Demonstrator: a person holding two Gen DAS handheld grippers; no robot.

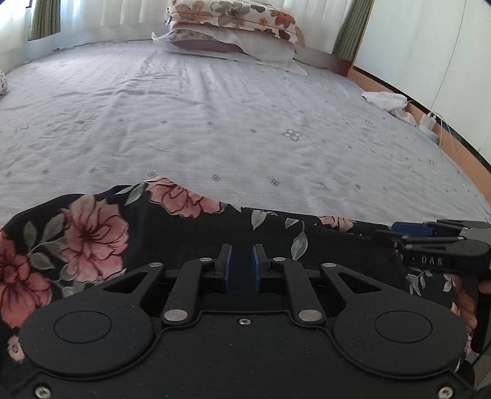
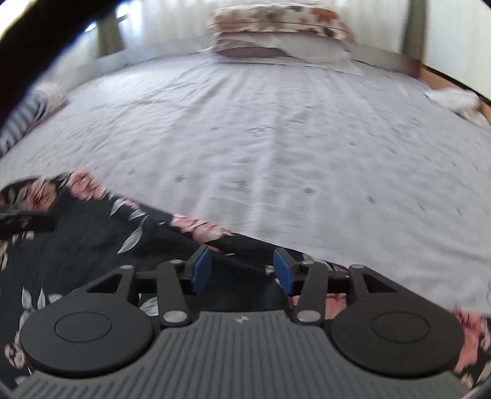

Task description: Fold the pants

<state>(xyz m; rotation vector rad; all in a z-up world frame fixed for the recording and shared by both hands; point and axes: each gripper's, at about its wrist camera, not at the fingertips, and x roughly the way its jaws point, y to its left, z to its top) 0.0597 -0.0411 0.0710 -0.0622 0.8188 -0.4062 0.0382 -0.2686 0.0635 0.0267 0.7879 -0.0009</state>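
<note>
Black pants (image 1: 92, 239) printed with pink flowers lie along the near edge of the bed. My left gripper (image 1: 242, 264) points down onto them, its blue pads nearly together with a pinch of the dark fabric between them. The right gripper (image 1: 399, 234) shows at the right edge of the left wrist view, lying over the same garment. In the blurred right wrist view the pants (image 2: 76, 245) spread to the left, and a folded edge of them runs between the pads of my right gripper (image 2: 242, 270), which stands wide open. The pads do not press on the cloth.
The pale grey bed sheet (image 1: 214, 122) stretches away ahead. Two stacked pillows (image 1: 233, 27) lie at the head of the bed. A white cloth (image 1: 388, 99) and a charger with cable (image 1: 429, 119) sit at the right edge. A striped cloth (image 2: 21, 122) lies far left.
</note>
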